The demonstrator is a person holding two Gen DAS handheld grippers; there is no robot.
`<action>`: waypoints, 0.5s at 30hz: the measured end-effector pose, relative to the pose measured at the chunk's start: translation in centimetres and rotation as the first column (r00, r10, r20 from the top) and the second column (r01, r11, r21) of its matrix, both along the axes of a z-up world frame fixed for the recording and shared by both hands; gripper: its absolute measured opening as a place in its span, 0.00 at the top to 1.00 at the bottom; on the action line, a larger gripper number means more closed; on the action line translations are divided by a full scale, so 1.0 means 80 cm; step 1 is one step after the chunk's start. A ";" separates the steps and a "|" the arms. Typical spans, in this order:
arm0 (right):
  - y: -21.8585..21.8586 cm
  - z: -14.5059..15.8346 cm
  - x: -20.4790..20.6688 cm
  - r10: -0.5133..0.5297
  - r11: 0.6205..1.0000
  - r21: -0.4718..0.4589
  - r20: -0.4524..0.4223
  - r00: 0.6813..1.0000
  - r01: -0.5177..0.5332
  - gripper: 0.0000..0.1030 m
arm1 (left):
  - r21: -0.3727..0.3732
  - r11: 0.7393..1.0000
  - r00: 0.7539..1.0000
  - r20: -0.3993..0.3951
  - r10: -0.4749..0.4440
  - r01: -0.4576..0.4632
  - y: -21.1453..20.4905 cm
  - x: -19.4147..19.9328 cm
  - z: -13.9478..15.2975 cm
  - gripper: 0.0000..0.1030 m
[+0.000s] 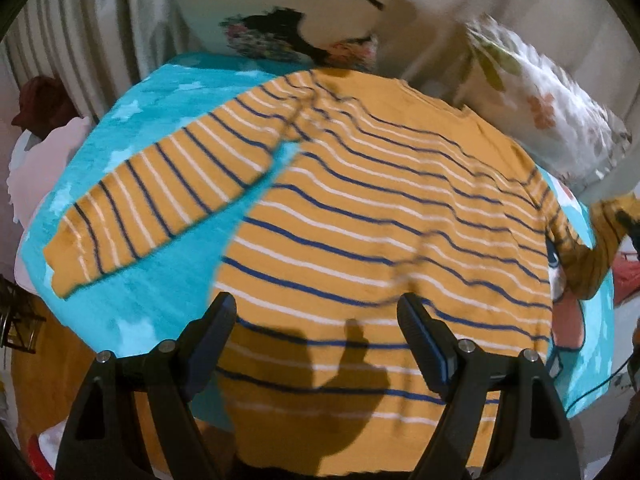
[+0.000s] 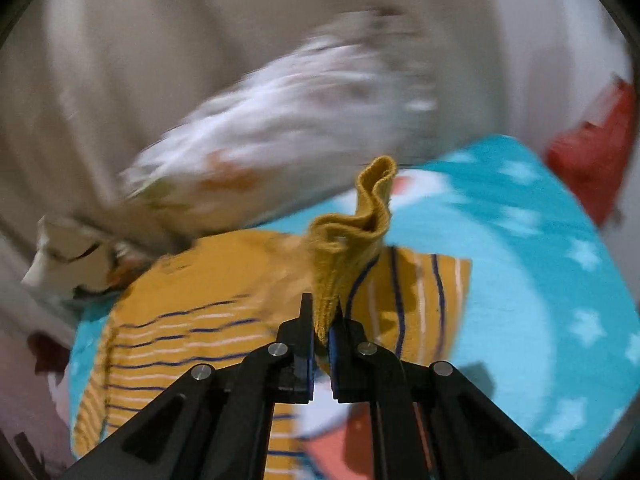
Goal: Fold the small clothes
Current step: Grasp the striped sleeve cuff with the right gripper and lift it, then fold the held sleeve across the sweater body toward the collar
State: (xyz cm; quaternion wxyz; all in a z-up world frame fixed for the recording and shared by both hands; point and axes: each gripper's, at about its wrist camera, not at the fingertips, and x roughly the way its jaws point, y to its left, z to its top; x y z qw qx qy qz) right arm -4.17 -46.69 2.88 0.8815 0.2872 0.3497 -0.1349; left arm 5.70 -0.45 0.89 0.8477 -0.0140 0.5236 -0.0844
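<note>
A small mustard sweater (image 1: 380, 208) with blue and white stripes lies flat on a turquoise blanket (image 1: 160, 288). Its left sleeve (image 1: 160, 200) is spread out to the side. My left gripper (image 1: 316, 312) is open and empty, hovering over the sweater's lower hem. My right gripper (image 2: 322, 312) is shut on the cuff of the right sleeve (image 2: 352, 240) and holds it lifted above the blanket (image 2: 520, 260). The lifted sleeve also shows at the right edge of the left wrist view (image 1: 600, 240). The sweater body (image 2: 180, 320) lies to the left in the right wrist view.
A white floral pillow (image 1: 540, 112) lies at the far right of the bed, also blurred in the right wrist view (image 2: 280, 128). A dark floral cloth (image 1: 272, 36) lies beyond the sweater. A red object (image 2: 592, 148) sits past the blanket's right edge.
</note>
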 end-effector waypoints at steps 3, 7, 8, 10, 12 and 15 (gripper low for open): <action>0.063 0.007 0.051 0.093 0.996 0.009 0.013 0.996 -0.093 0.94 | -0.011 0.999 0.999 -0.010 0.034 -0.034 0.037 0.016 -0.001 0.20; 0.152 0.001 0.119 0.203 0.979 0.017 -0.007 0.979 -0.203 0.94 | -0.023 0.996 0.996 -0.029 0.089 -0.090 0.084 0.035 -0.007 0.20; 0.173 -0.003 0.134 0.228 0.974 0.021 -0.017 0.974 -0.228 0.94 | -0.026 0.995 0.994 -0.034 0.100 -0.101 0.093 0.039 -0.009 0.20; 0.209 -0.009 0.161 0.272 0.962 0.010 -0.044 0.961 -0.272 0.94 | -0.029 0.992 0.992 -0.046 0.120 -0.121 0.113 0.046 -0.013 0.20; 0.246 -0.017 0.190 0.325 0.945 -0.012 -0.082 0.942 -0.327 0.94 | -0.033 0.991 0.990 -0.055 0.131 -0.133 0.127 0.051 -0.018 0.21; 0.300 -0.035 0.225 0.403 0.910 -0.041 -0.144 0.904 -0.412 0.94 | -0.035 0.989 0.987 -0.073 0.142 -0.144 0.143 0.059 -0.026 0.21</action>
